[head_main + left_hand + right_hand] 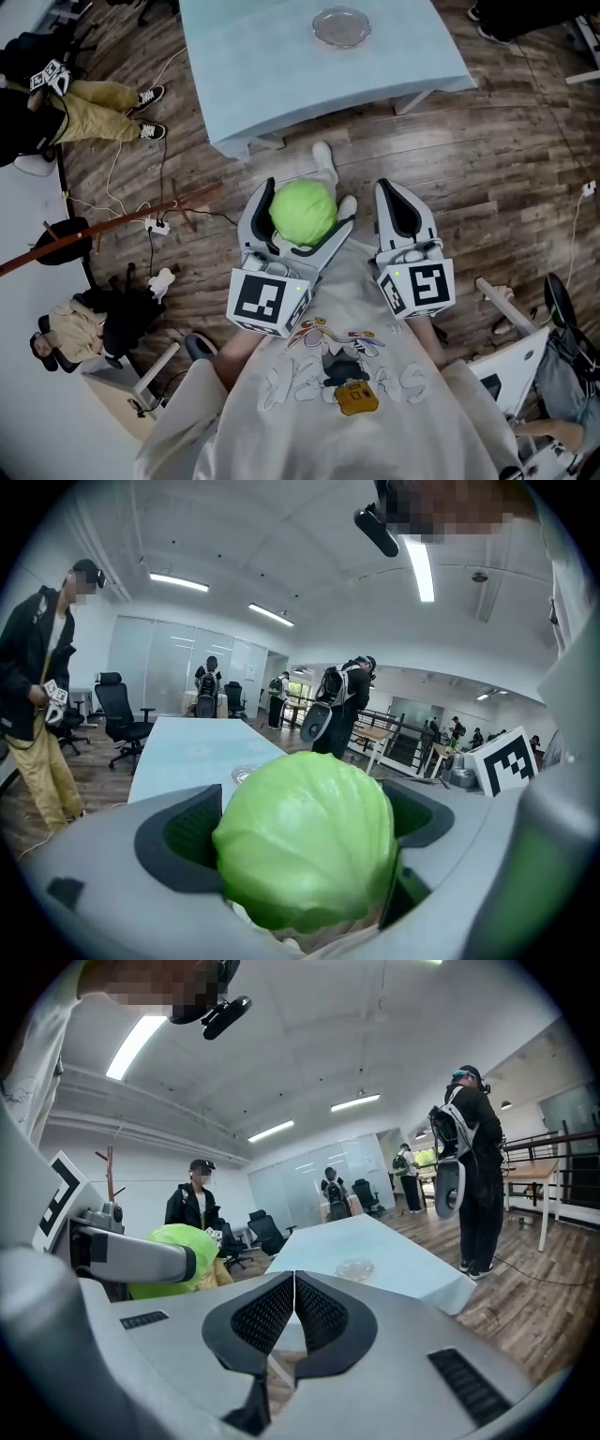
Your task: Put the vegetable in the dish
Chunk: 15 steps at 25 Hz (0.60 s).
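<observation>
pale blue table (281, 56) on wood floor (506, 122); power strip (156, 225) lying left; black office chair (117, 719) near standing person (37, 696).

R tool (294, 1281) jaws together, empty; glass dish (354, 1268) on table (405, 1262) ahead

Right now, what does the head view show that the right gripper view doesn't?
Only the head view: both jaws of the left gripper clasping the cabbage, and the wearer's printed shirt. Only the right gripper view: the right gripper close up, jaws pressed together on nothing, and ceiling lights. Both: the cabbage, the pale blue table and the clear dish on it.
</observation>
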Motion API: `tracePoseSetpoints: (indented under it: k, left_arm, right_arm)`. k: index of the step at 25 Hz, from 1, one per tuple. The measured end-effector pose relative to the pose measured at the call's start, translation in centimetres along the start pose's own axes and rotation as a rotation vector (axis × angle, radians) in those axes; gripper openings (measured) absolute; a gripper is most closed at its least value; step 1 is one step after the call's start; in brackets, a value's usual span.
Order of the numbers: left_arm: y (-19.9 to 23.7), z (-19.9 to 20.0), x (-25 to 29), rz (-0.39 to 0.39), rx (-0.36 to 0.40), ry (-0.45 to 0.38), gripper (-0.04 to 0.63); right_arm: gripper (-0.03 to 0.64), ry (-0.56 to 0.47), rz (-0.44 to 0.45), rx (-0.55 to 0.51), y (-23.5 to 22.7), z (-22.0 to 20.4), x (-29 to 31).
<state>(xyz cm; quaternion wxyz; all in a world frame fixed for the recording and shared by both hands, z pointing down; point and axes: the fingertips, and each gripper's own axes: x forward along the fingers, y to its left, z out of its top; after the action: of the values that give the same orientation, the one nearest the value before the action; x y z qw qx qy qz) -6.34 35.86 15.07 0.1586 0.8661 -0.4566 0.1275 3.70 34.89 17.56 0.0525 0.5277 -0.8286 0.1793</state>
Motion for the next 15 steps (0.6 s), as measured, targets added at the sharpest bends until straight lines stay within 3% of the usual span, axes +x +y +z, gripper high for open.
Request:
tracePoseSetpoints:
  k: [15]
  left_arm:
    - [6.0, 5.2, 10.1, -0.028, -0.030, -0.010, 0.535]
  right_arm:
    - [0.023, 0.022, -0.023, -0.017, -4.8, 4.8, 10.2]
